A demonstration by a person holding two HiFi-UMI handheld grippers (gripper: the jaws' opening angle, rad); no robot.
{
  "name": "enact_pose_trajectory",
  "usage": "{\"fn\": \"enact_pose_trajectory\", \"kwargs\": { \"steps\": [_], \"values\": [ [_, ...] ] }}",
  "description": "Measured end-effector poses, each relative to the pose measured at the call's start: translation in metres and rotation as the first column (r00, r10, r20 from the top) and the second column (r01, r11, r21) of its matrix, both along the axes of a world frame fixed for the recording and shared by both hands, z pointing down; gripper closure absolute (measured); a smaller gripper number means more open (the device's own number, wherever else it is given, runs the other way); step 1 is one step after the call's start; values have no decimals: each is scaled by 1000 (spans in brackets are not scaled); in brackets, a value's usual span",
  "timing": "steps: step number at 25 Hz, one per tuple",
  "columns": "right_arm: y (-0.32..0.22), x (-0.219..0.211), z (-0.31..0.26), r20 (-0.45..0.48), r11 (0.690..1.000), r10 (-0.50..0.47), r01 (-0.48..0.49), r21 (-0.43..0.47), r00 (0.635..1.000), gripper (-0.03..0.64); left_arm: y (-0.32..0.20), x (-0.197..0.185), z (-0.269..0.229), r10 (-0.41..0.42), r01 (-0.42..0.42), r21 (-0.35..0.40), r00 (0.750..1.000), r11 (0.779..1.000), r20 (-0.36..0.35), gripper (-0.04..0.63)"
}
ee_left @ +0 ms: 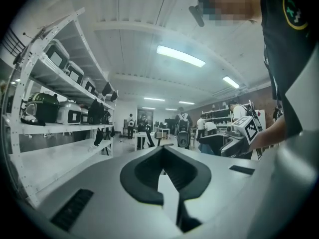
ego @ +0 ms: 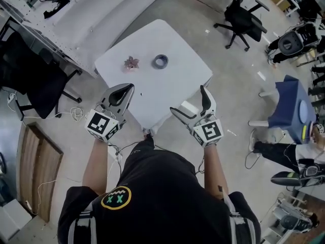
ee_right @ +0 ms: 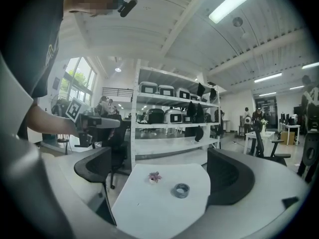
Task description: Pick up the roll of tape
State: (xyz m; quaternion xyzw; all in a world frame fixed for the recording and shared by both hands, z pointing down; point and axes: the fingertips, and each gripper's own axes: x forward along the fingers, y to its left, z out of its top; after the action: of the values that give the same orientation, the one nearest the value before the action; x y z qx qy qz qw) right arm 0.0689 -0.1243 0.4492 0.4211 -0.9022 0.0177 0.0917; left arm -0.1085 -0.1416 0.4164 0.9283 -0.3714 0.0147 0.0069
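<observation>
The roll of tape (ego: 160, 61) is a small grey-blue ring lying flat on the far part of the white square table (ego: 172, 85). In the right gripper view the tape (ee_right: 181, 189) lies ahead on the table (ee_right: 149, 210), between the jaws' lines but well beyond them. My right gripper (ego: 190, 103) hovers over the table's near right edge, open wide and empty. My left gripper (ego: 127, 90) hangs over the near left edge, its jaws shut with nothing held. The left gripper view (ee_left: 163, 151) looks level across the room and does not show the tape.
A small pink flower-like object (ego: 131, 62) sits left of the tape, also visible as the flower (ee_right: 154, 177). White shelving (ego: 76, 14) runs behind the table. Black office chairs (ego: 242, 19) stand at right and left (ego: 30, 75). A blue stool (ego: 290, 108) is at right.
</observation>
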Motion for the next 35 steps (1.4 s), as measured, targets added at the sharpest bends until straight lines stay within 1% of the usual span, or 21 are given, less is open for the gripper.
{"fn": "enact_pose_trajectory", "kwargs": {
  "steps": [8, 13, 18, 22, 25, 27, 31, 35],
  "values": [
    [-48, -28, 3, -29, 1000, -7, 6, -22, 1000, 18, -41, -18, 9, 27, -28, -30, 1000, 999, -12, 580],
    [-73, -37, 9, -37, 999, -30, 29, -33, 999, 18, -62, -22, 9, 8, -8, -27, 1000, 1000, -10, 580],
    [-102, -42, 27, -85, 995, -90, 85, -60, 992, 18, -79, -19, 10, -2, 2, -33, 1000, 999, -2, 580],
    [-128, -49, 45, -126, 983, -171, 161, -90, 977, 18, -90, -13, 11, -19, 19, -34, 1000, 999, 16, 580],
    [-145, -56, 63, -158, 966, -243, 225, -123, 957, 18, -97, -12, 10, -58, 59, -33, 998, 998, 23, 580],
    [-157, -61, 76, -190, 951, -296, 271, -149, 936, 18, -103, -10, 10, -78, 78, -33, 997, 996, 26, 580],
    [-178, -70, 100, -261, 920, -385, 345, -185, 885, 18, -114, -7, 10, -108, 109, -40, 994, 993, 31, 580],
    [-196, -74, 127, -333, 890, -451, 391, -235, 828, 18, -123, -2, 13, -102, 104, -57, 994, 993, 38, 580]
  ]
}}
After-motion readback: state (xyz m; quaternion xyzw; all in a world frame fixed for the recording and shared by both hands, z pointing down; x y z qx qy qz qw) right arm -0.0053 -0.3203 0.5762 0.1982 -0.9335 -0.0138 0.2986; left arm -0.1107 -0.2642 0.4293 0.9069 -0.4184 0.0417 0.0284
